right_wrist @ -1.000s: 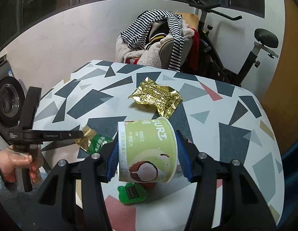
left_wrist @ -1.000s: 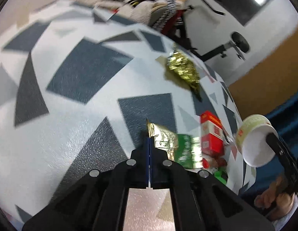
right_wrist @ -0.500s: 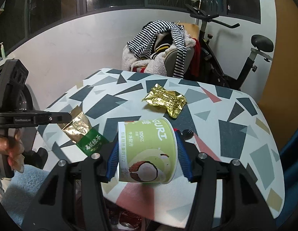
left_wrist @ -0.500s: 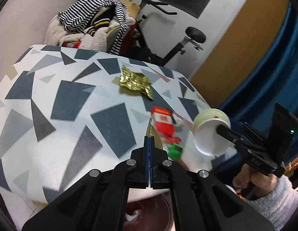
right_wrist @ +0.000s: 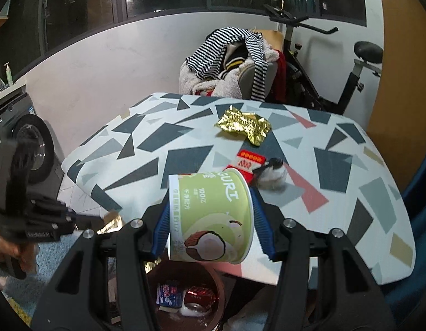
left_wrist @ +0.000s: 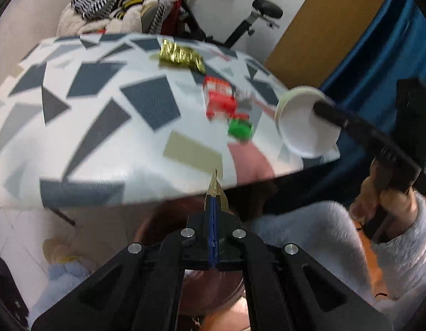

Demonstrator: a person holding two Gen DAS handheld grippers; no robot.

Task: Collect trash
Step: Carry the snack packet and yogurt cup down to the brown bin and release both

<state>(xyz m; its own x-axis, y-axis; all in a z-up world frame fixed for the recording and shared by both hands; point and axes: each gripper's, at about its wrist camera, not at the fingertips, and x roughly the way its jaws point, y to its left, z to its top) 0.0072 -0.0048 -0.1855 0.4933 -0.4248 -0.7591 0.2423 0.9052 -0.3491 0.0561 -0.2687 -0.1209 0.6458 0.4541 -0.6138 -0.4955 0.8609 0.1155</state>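
Table (right_wrist: 337,171): white top with grey, red and tan shapes
Behind table: exercise bike (right_wrist: 350,82), clothes pile (right_wrist: 229,63)
Bin (right_wrist: 185,298): under table's near edge
Left gripper (left_wrist: 214,193): closed on gold wrapper (left_wrist: 216,186), off table's edge
Right gripper (right_wrist: 213,218): half-open jaws clamping green cup (right_wrist: 213,215), over bin

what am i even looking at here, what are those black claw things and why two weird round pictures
There is no robot here: a person holds a hand-held two-finger gripper in each hand, and each gripper carries a wide-angle camera looking along its fingers. That is why both pictures look round and bent.

The left wrist picture shows the left gripper shut on a thin gold wrapper, out past the table's edge. The right wrist picture shows the right gripper clamped on a green yogurt cup.

On the patterned table lie a crumpled gold foil wrapper, a red packet and, in the left view, something small and green. Below the table's near edge stands a brown bin with trash inside.
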